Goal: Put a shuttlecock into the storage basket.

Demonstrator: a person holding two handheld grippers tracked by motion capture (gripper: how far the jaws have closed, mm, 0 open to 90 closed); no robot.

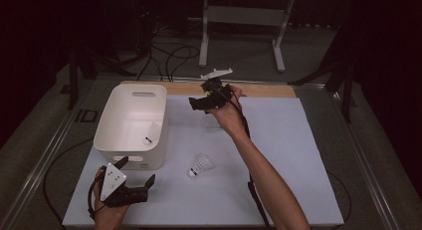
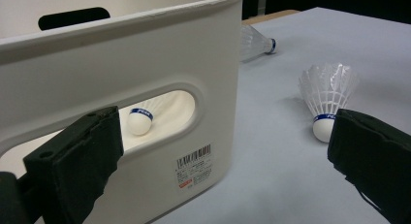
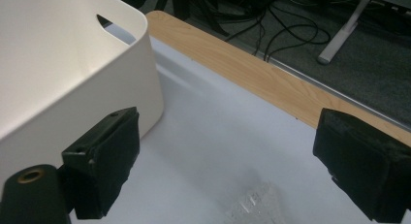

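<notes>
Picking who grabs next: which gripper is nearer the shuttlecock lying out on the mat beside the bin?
Left. The left gripper sits low by the bin's front corner, beside the shuttlecock. The right gripper is raised farther back, near the wooden edge.

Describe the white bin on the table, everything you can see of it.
The white bin is a rectangular tub of smooth, plastic-looking material with rounded corners and a rolled rim. An oval handle slot is cut into each end wall; the near wall also carries a barcode sticker. It stands upright and open-topped on the white mat, at the mat's left side. One shuttlecock lies inside on the floor, its cork visible through the near slot. The left hand-held gripper hovers open just before the near wall, apparently not touching.
</notes>
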